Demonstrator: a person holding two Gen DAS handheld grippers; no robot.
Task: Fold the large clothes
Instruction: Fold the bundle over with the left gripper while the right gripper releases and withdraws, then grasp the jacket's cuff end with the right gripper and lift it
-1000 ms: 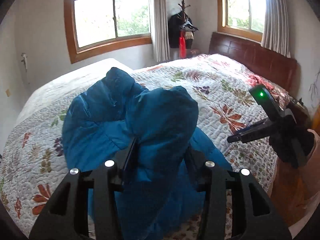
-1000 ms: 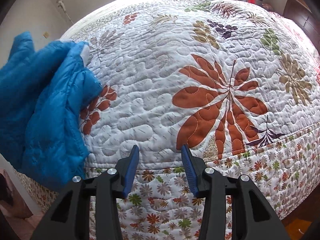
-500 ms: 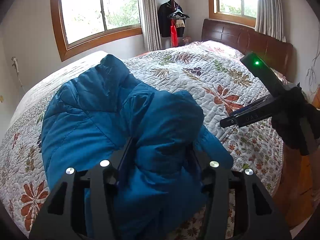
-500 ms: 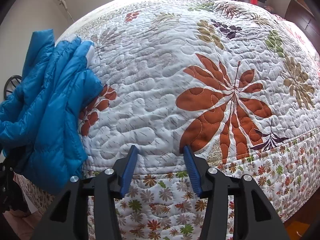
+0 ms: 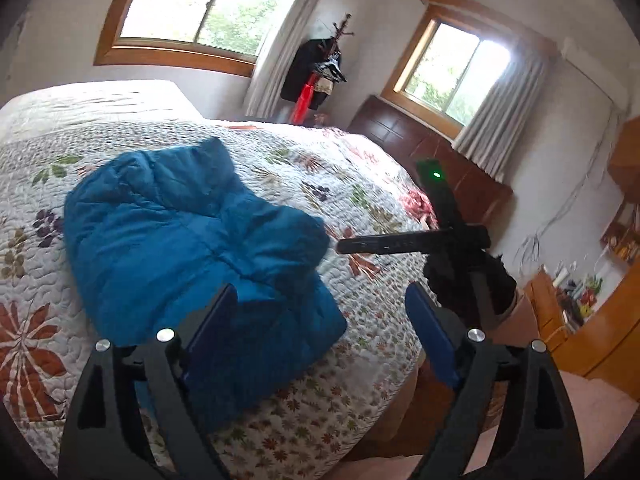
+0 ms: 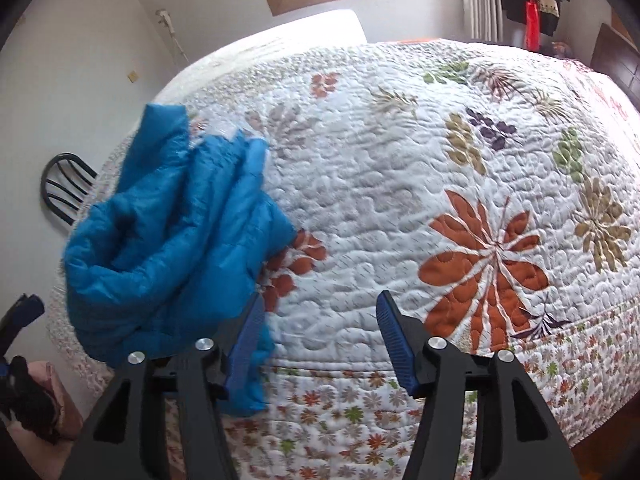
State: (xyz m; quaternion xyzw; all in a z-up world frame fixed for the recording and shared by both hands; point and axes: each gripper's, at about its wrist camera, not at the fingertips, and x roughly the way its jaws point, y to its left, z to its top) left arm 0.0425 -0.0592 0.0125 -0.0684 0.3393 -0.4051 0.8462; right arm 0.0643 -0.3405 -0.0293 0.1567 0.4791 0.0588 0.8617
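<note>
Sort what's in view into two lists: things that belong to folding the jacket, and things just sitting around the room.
Part of the job:
- blue puffer jacket, bunched near the bed's edge
- left gripper, jaws just opened, nothing between them
- right gripper, jaws just opened, empty
- quilted bedspread, the folding surface

Just lying about:
- coat rack
- dark chair
- headboard
- curtains

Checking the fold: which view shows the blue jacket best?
The left wrist view: the blue jacket lies nearly whole on the quilt. The right wrist view catches it at the frame's left side, blurred and partly hidden.
</note>
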